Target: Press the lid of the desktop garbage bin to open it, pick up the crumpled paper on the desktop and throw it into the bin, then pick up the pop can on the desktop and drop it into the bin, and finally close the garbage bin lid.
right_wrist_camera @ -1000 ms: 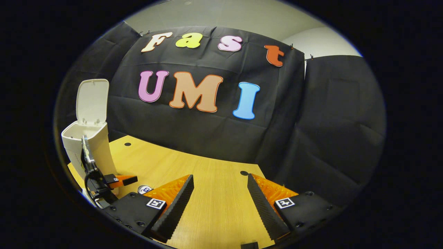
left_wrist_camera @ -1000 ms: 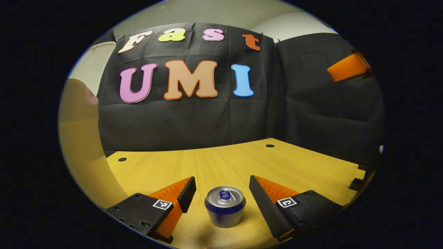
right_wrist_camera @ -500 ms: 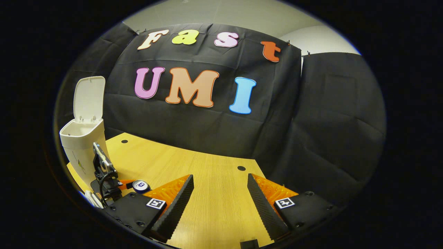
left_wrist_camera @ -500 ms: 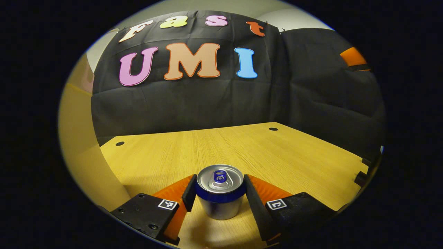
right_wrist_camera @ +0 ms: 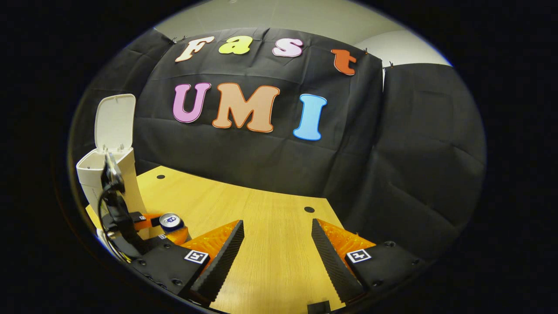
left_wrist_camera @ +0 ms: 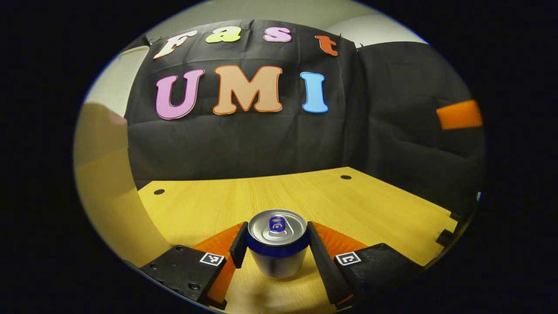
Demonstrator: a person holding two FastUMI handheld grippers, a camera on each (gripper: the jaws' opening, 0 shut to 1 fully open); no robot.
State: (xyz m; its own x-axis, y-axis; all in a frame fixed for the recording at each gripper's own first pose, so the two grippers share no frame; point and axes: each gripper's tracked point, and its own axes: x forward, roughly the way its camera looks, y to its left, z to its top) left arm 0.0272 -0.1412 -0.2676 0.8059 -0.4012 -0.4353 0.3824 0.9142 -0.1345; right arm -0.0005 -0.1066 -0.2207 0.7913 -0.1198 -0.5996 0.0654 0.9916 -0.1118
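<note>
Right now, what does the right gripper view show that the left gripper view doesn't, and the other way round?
Right gripper view: the bin whole, lid raised, the left hand-held gripper seen from outside beside it, and the open right hand-held gripper. Left gripper view: a close look at the pop can, with both fingers pressed on its sides. Shared: the pop can, the wooden table and the black cloth wall.
</note>
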